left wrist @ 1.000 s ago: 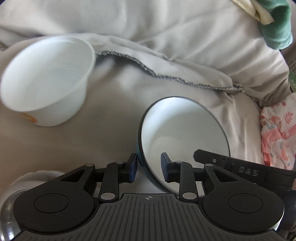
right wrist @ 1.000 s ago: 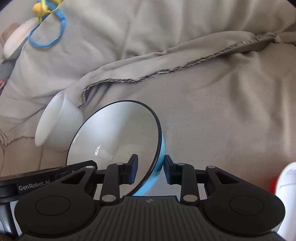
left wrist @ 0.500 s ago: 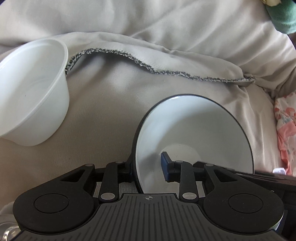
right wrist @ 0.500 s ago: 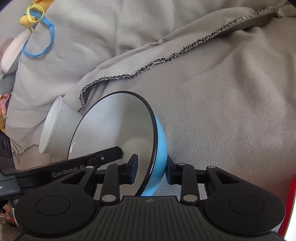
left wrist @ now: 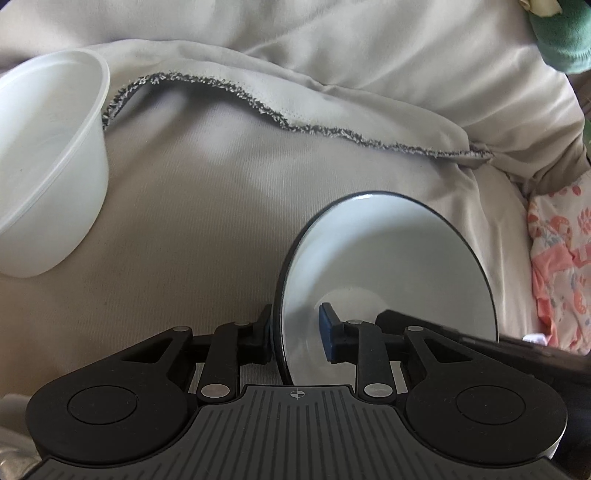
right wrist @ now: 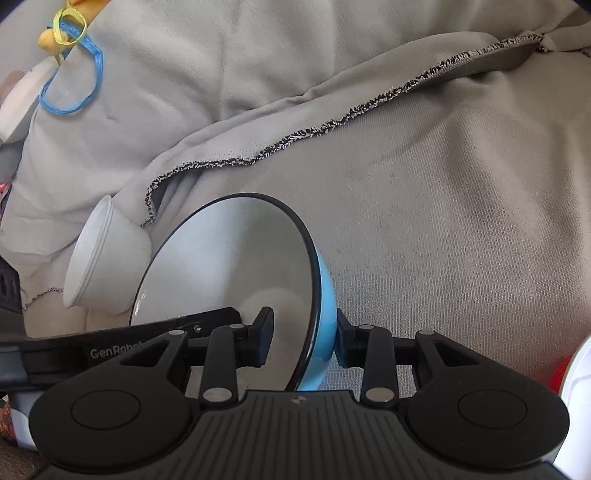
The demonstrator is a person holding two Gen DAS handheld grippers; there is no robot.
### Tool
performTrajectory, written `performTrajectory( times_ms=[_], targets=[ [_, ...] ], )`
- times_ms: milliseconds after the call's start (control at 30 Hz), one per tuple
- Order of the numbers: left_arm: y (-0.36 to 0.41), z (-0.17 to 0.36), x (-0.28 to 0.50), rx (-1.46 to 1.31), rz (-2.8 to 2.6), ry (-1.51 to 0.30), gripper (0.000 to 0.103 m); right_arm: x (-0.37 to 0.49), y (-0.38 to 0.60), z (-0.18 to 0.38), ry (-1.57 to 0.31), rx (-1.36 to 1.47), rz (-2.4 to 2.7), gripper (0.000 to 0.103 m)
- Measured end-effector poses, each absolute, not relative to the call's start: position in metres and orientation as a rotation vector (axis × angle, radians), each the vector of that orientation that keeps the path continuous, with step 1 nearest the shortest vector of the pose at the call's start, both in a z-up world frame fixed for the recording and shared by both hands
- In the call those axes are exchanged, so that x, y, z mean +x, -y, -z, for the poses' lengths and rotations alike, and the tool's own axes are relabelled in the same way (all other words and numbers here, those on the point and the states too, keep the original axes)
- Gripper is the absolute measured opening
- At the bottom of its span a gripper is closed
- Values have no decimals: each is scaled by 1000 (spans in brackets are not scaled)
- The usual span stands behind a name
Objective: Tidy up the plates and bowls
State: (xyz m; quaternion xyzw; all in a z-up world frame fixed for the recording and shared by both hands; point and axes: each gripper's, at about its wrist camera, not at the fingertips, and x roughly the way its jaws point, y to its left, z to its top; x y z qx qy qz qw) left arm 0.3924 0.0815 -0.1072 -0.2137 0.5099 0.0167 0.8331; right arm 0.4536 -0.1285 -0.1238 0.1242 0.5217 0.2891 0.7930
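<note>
A blue bowl [left wrist: 388, 266] with a white inside and a dark rim is held tilted over beige cloth; it also shows in the right wrist view [right wrist: 236, 266]. My left gripper [left wrist: 297, 332] straddles its left rim, one finger inside, one outside. My right gripper [right wrist: 304, 341] straddles the opposite rim, its right pad against the blue outer wall. Both sets of jaws look closed on the rim. A white plastic bowl [left wrist: 44, 177] lies tilted at the far left and shows in the right wrist view [right wrist: 99, 266] behind the blue bowl.
Rumpled beige cloth with a frayed dark hem [left wrist: 295, 125] covers the surface. Pink patterned fabric [left wrist: 557, 266] lies at the right, a green item [left wrist: 561, 33] at the top right. A blue loop and yellow band [right wrist: 74, 74] lie top left. A red and white object [right wrist: 576, 373] sits at the right edge.
The blue bowl and both grippers shifted relative to the cloth; the bowl sits more to the right in the left wrist view. The white plastic bowl moved toward the left edge of that view.
</note>
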Motion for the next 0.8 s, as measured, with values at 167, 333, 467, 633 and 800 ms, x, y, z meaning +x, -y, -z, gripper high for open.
performTrajectory(
  times_ms=[167,333,467,633,800],
  targets=[
    [-89,108,397,-504,-28,-1093,28,450,125,122,-1100,239,-610,33],
    [-77,80,376,-422,-12,-1007,28,438,133,106,-1022,272,-610,33],
    [-75,32,338,-442,48,-894,29,409,151,66,-910,307,-649,33],
    [-51,-3,283,-392,84,-879,29,373,178,38,-901,372,-708,33],
    [-35,25,251,-400,108,-980,30,333,188,50,-954,305,-693,33]
  ],
)
